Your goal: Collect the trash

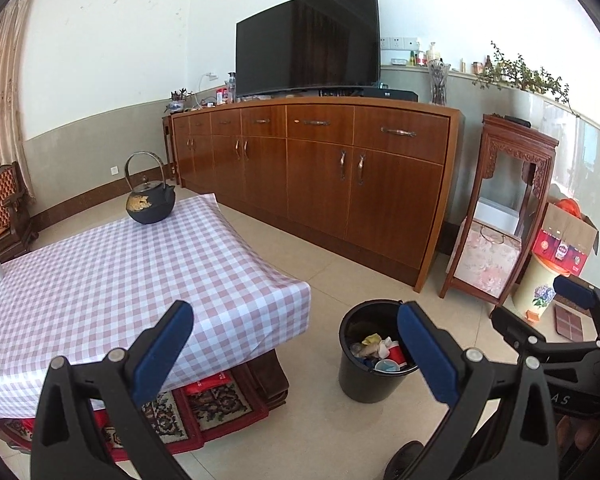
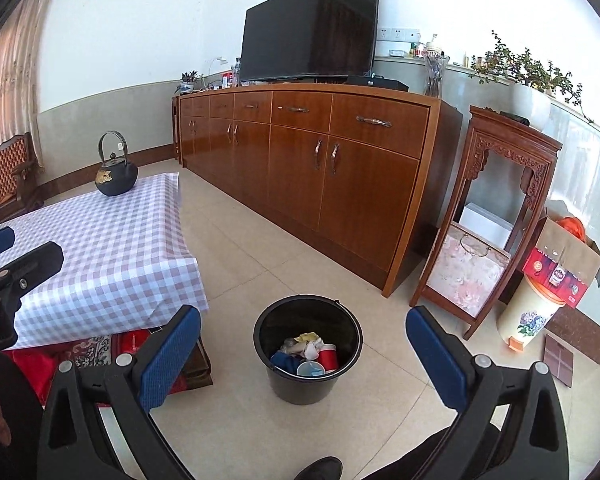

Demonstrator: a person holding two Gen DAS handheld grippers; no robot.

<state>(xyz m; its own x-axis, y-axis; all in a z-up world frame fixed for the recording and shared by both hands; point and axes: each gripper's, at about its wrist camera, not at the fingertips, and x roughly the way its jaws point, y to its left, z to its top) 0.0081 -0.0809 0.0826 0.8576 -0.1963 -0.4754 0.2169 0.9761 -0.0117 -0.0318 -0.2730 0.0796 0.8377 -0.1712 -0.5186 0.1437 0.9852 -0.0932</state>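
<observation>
Both claws stand released and hold nothing. Ahead of the right claw [image 2: 303, 334], between its fingers, a black bin [image 2: 307, 346] sits on the floor with a red cup [image 2: 327, 357] and crumpled scraps inside. Left of the left claw [image 1: 294, 330] lies the checked counter [image 1: 100, 272]. Writing on the far cardboard box [image 2: 562, 266] is unreadable.

Kettle [image 1: 150, 200] on checked table [image 1: 100, 280]

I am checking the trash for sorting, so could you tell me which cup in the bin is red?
The red cup at the right of the black bin; the other cup beside it is pale blue, lying with its mouth showing.
</observation>
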